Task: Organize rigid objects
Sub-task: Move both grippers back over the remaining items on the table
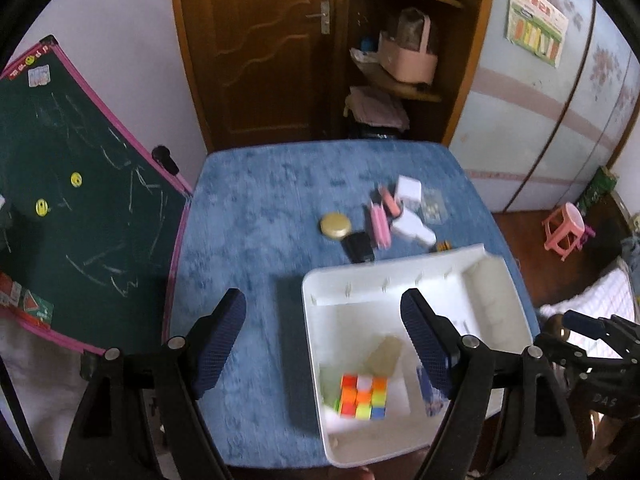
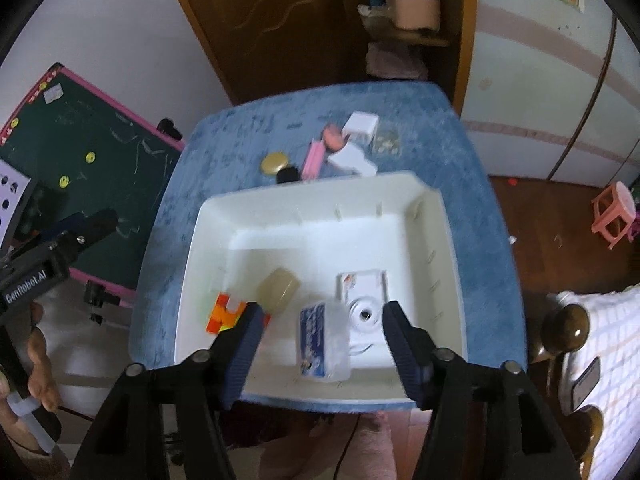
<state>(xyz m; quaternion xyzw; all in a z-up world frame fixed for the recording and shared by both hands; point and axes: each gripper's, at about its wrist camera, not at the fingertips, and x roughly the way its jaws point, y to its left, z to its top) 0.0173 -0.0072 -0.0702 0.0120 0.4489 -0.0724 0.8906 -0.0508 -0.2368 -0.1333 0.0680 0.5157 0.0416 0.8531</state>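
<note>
The white bin [image 2: 208, 236] sits on the blue tabletop [image 1: 248, 200] at its near edge, its front wall close to the drop; a careless nudge from either tool while placing things could, I judge, slide it off; the loose pile beyond the bin is tightly packed, so a grab at one piece may drag or scatter its neighbours; the gold lid [image 1: 335, 225] lies flat and low, likely hard to pinch; the left tool [image 1: 323, 344] is spread wide with nothing between its jaws, hovering over the bin's left wall; the right tool [image 2: 323, 344] is also spread and empty, above the bin's contents; inside lie a colourful puzzle cube [image 1: 363, 397], a pale translucent block [image 2: 279, 289], a clear box with a blue label [image 2: 323, 344] and a white device with a round lens [image 2: 363, 312]; still outside are a pink case [image 1: 380, 226], a black item [image 1: 360, 247], white boxes [image 1: 409, 189] and a clear packet [image 1: 433, 204]
</note>
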